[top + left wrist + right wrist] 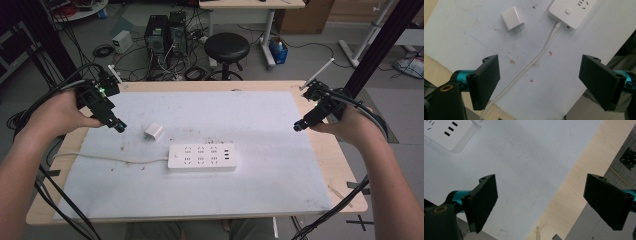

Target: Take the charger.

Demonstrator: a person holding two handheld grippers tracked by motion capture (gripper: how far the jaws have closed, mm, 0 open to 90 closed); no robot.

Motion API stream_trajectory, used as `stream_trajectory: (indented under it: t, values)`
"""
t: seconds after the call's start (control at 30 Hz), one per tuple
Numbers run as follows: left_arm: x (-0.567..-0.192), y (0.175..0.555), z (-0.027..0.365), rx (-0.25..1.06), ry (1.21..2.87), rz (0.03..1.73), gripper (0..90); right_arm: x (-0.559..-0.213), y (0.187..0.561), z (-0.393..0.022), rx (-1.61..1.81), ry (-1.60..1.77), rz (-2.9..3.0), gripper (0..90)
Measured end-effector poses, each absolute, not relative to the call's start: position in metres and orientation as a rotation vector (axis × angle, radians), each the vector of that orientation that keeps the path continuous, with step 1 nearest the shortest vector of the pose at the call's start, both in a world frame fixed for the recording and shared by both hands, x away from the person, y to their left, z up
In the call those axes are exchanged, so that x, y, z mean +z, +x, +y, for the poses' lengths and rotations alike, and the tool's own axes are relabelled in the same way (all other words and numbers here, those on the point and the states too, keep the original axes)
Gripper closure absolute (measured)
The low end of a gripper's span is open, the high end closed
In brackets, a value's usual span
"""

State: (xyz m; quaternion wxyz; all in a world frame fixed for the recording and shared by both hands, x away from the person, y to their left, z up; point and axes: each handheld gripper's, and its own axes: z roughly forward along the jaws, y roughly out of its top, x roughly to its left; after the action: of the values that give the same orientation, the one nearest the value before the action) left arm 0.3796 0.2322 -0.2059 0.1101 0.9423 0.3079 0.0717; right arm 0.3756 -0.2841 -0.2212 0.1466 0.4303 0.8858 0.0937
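Observation:
A white power strip [202, 156] lies in the middle of the white mat [260, 115], its white cord [110, 159] running off to the left. A small white plug adapter [153, 132] lies just left of and behind the strip. My left gripper [119, 126] hovers above the mat's left side, left of the adapter, jaws wide open and empty. In the left gripper view the adapter [512, 18], the strip's end [571, 11] and the cord [534, 62] lie ahead of the open jaws. My right gripper [299, 126] hangs open and empty over the mat's right edge; a corner of the strip [447, 132] shows far off.
The mat covers a light wooden table [345, 165] with bare wood along its sides. Behind the table stand a black stool [226, 49], computer towers [165, 35] and loose cables on the floor. Cables trail from both grippers past the table's sides.

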Motion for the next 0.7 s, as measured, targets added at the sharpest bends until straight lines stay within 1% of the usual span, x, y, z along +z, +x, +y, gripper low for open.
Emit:
stream_trajectory:
  t: [0.43,0.7]
  values:
    - [-0.213,0.388,0.223,0.207,2.768,0.917,17.2,-0.226,0.378,-0.293,0.28,1.242,2.552,11.5]
    - [-0.23,0.401,0.216,0.186,2.744,0.961,17.2,-0.234,0.381,-0.293,0.287,1.244,2.562,11.5]
